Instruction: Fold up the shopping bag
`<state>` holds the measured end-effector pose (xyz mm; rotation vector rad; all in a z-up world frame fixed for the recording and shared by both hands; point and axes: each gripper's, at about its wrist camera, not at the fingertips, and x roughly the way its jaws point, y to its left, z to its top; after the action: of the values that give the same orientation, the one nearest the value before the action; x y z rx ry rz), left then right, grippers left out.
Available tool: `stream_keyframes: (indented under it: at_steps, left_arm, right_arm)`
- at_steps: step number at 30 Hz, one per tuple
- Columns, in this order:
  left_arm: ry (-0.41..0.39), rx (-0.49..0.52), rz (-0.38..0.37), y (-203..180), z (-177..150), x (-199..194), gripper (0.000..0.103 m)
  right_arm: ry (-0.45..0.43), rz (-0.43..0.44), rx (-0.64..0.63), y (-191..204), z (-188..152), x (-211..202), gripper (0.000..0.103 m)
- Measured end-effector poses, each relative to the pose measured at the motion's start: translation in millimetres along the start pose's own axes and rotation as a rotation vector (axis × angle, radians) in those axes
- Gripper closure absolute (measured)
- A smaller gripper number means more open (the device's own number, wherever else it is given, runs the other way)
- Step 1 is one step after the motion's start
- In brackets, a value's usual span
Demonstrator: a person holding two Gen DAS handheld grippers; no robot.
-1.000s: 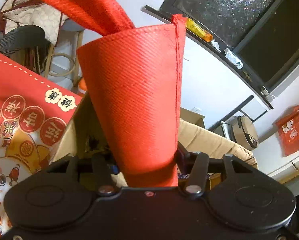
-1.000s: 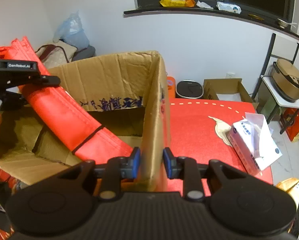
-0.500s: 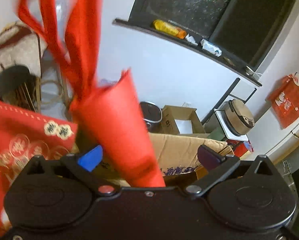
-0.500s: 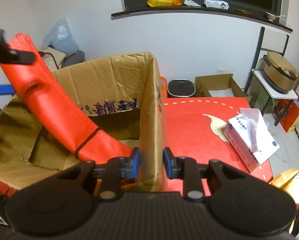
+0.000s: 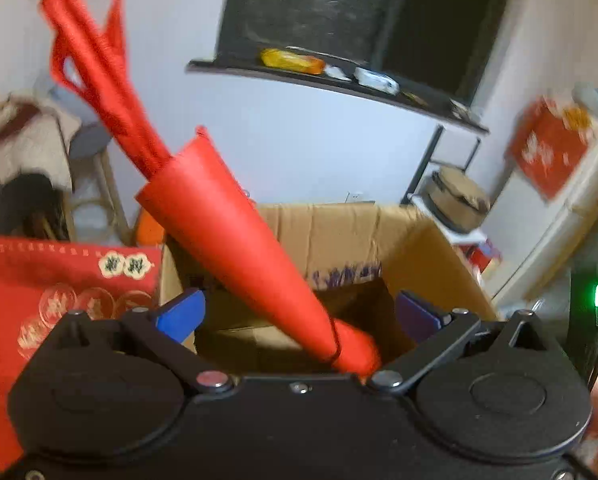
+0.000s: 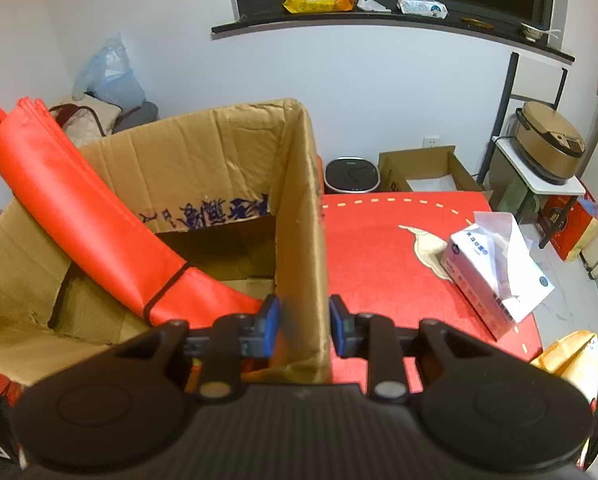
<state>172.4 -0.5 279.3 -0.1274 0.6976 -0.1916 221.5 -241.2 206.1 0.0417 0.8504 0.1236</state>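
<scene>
The red shopping bag (image 6: 87,216) is rolled into a long tube with a black band (image 6: 165,292) around it. It leans slanted inside the open cardboard box (image 6: 203,160), its handles (image 5: 79,40) sticking up past the rim. In the left wrist view the roll (image 5: 239,248) runs between the spread blue pads (image 5: 181,314), and neither pad touches it. My left gripper (image 5: 299,314) is open. My right gripper (image 6: 304,320) is shut on the box's right wall (image 6: 303,240).
The box stands on a red tablecloth (image 6: 379,264), with a tissue box (image 6: 495,268) to its right. A printed red bag (image 5: 59,280) lies left of the box. Beyond the table are a small open carton (image 6: 423,168), a rice cooker (image 6: 547,144) and a stool (image 5: 91,148).
My left gripper has opened, let go of the rolled bag and drawn back. The roll now leans in the box on its own. The right gripper has stayed clamped on the box wall.
</scene>
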Motion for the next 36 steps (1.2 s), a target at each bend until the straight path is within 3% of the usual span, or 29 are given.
stream_keyframes:
  at_steps: [3, 8, 12, 18, 21, 22, 23, 25, 28, 31, 36]
  left_arm:
    - [-0.019, 0.050, 0.034, -11, -18, -1, 0.000]
    - [0.031, -0.009, 0.051, -8, -36, 15, 0.000]
    - [0.027, -0.001, 0.091, -6, -45, 19, 0.000]
    - [-0.003, 0.033, 0.113, -6, -47, 21, 0.000]
    - [0.007, 0.027, 0.102, -7, -47, 24, 0.000]
    - [0.013, 0.022, 0.096, -7, -47, 26, 0.000]
    - [0.015, 0.016, 0.092, -7, -47, 26, 0.000]
    - [0.013, 0.013, 0.091, -6, -47, 26, 0.000]
    - [0.011, 0.015, 0.092, -6, -48, 27, 0.000]
    - [0.010, 0.009, 0.086, -6, -49, 26, 0.000]
    - [0.000, 0.009, 0.087, -8, -50, 24, 0.000]
  right_arm:
    - [-0.008, 0.001, -0.018, 1, -3, 1, 0.075]
    - [-0.012, 0.024, 0.026, -6, -8, 3, 0.075]
    - [-0.013, 0.016, 0.014, -4, -9, 3, 0.075]
    - [-0.164, 0.034, -0.008, 2, -9, -23, 0.073]
    - [-0.242, 0.044, -0.019, 5, -9, -36, 0.054]
    - [-0.267, 0.047, -0.023, 6, -9, -41, 0.037]
    - [-0.293, 0.050, -0.027, 7, -9, -45, 0.027]
    - [-0.345, 0.056, -0.034, 8, -9, -54, 0.022]
    - [-0.414, 0.053, -0.085, 19, -17, -67, 0.004]
    - [-0.458, 0.056, -0.118, 27, -30, -73, 0.001]
    - [-0.450, 0.049, -0.124, 31, -48, -65, 0.001]
